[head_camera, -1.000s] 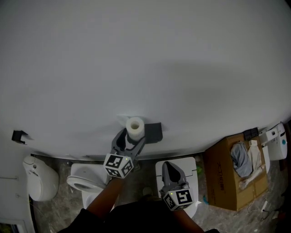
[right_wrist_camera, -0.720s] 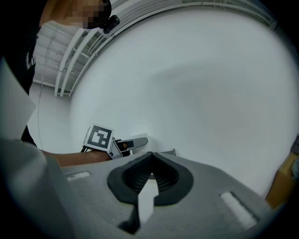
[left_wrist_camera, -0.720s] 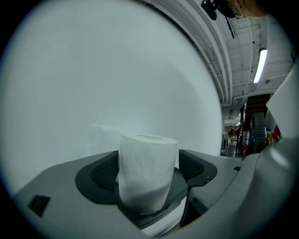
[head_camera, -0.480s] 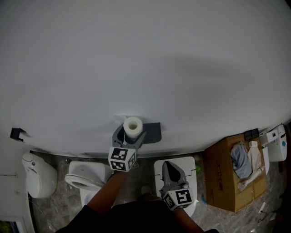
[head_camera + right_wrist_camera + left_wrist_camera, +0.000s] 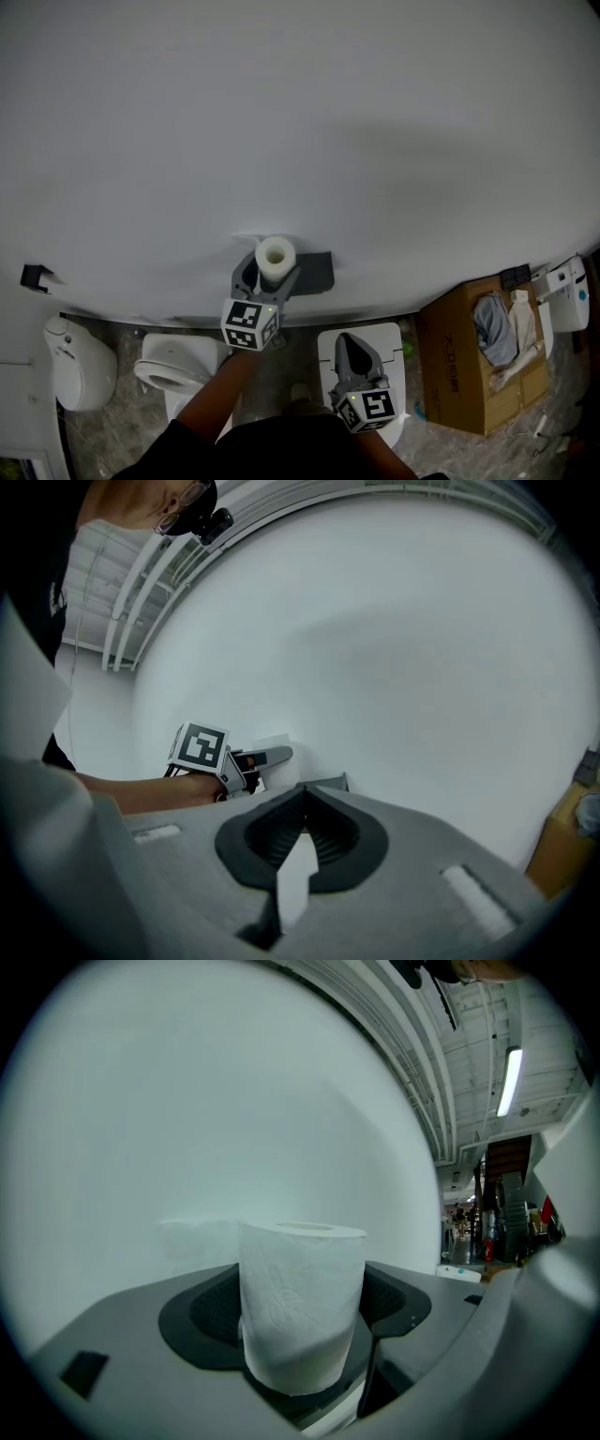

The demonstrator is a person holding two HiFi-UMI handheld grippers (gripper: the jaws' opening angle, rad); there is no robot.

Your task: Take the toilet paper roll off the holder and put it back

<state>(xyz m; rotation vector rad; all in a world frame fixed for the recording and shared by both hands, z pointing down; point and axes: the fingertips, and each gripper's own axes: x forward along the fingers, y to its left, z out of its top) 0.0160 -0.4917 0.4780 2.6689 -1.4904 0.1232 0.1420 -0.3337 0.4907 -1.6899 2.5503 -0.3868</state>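
Toilet paper roll (image 5: 275,254) at lower centre of head view, against the white wall (image 5: 300,122), core hole facing the camera. Just left of the dark grey holder (image 5: 319,272) fixed to that wall; whether seated on it, can't tell. In left gripper view, standing on end at centre-bottom of frame, plain white, nothing unrolled.

Left gripper (image 5: 270,275) reaching up from lower centre of head view, marker cube below the roll, bare forearm (image 5: 211,403) trailing down to bottom edge. Fingers apart and closing, one on each side of the roll; dark gap visible on both sides in left gripper view, so no firm squeeze seen.

Right gripper (image 5: 302,794) lower in head view, right of the left one, well apart from roll and holder, over a white toilet lid (image 5: 394,342). Fingers together at the tips, nothing between them. In right gripper view, left gripper's cube and forearm at mid-left of frame.

Along bottom of head view: white toilet (image 5: 173,370) with seat down at lower left, another white fixture (image 5: 80,366) further left, small black bracket (image 5: 36,277) on the wall at left edge. Open cardboard box (image 5: 464,370) at lower right, grey cloth (image 5: 495,328) inside.
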